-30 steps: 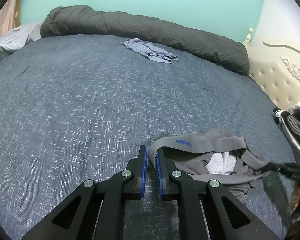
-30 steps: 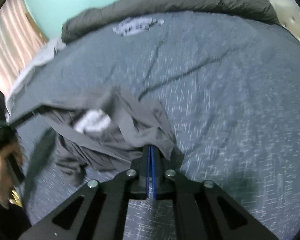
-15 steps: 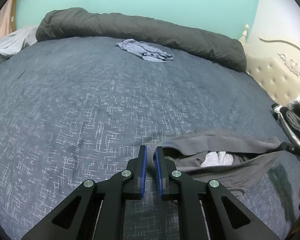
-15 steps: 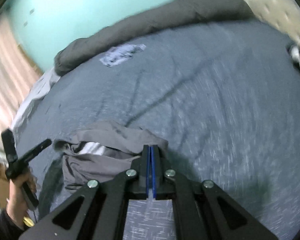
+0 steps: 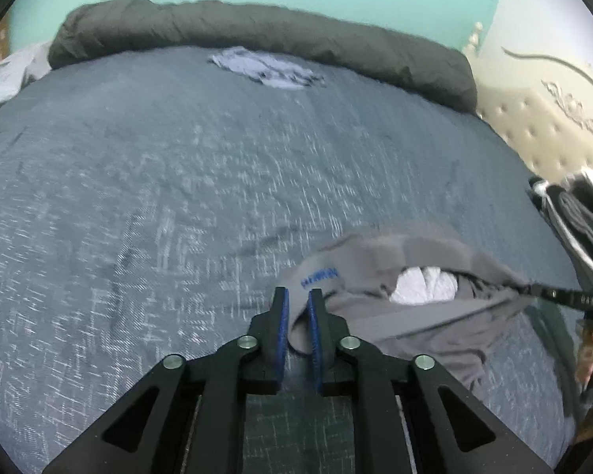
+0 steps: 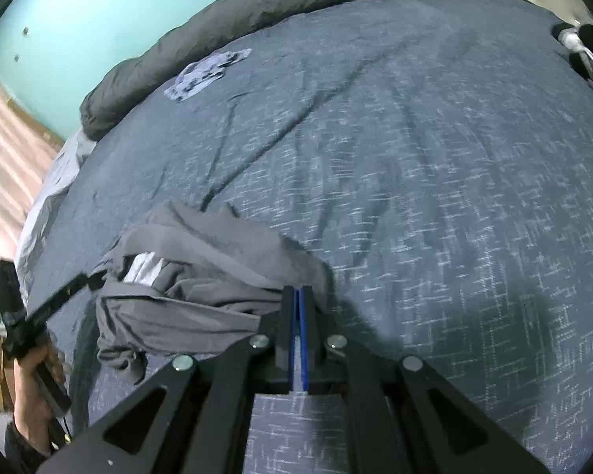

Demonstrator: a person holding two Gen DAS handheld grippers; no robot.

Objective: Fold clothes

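Observation:
A grey garment (image 5: 415, 316) with a white inner patch (image 5: 423, 284) and blue lettering on its band lies bunched low on the blue-grey bed cover (image 5: 138, 197). My left gripper (image 5: 297, 308) has a fold of the band between its blue pads, and its jaws are opening slightly. The right gripper (image 6: 298, 296) is shut on the opposite edge of the grey garment (image 6: 201, 245). From the left wrist view, the right gripper (image 5: 531, 288) pulls the cloth taut to the right. In the right wrist view, the left gripper (image 6: 87, 280) is at the garment's left end, held by a hand (image 6: 31, 375).
A dark grey rolled duvet (image 5: 257, 35) runs along the far side of the bed under a turquoise wall. A light blue garment (image 5: 269, 69) lies in front of it. A cream tufted headboard (image 5: 553, 130) and a black-and-white clothes pile (image 5: 573, 209) are at the right.
The grey garment has been drawn out sideways between the two grippers and sits lower on the bed. The right wrist view has rolled. The gap between the left pads looks slightly wider.

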